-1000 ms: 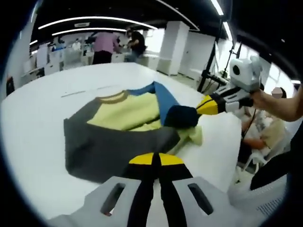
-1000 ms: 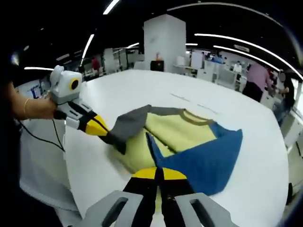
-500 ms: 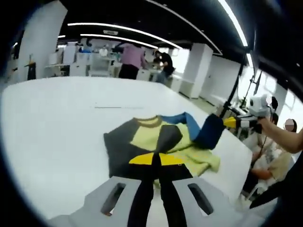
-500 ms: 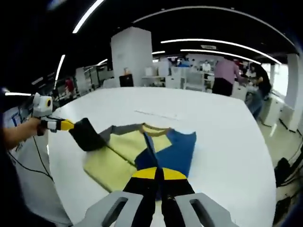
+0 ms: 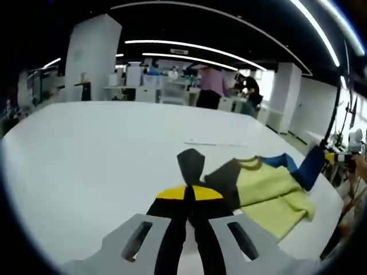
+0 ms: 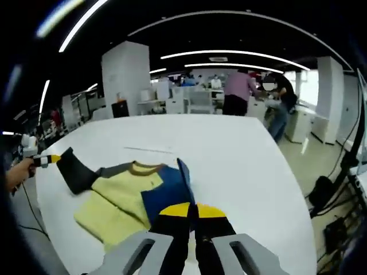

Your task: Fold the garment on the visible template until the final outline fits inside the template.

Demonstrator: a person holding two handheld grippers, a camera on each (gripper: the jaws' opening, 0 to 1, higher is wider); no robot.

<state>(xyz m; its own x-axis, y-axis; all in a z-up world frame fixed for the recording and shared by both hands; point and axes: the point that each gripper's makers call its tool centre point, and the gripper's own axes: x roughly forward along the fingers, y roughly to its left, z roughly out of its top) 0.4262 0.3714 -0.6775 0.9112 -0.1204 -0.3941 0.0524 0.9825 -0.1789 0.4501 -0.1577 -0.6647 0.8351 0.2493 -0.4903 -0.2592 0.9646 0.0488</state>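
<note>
Yellow-bodied garment (image 6: 123,197) lying lower left on white table (image 6: 229,154), grey sleeve (image 5: 190,164) pinched up by left gripper (image 5: 189,193), blue sleeve (image 6: 182,175) clamped in right gripper (image 6: 191,211), wide bare tabletop beyond, table edge near hem.

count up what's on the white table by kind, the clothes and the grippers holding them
Garment: 1, yellow body, one grey sleeve, one blue sleeve
Grippers: 2, the left gripper shut on the grey sleeve, the right gripper shut on the blue sleeve
Total: 3
</note>
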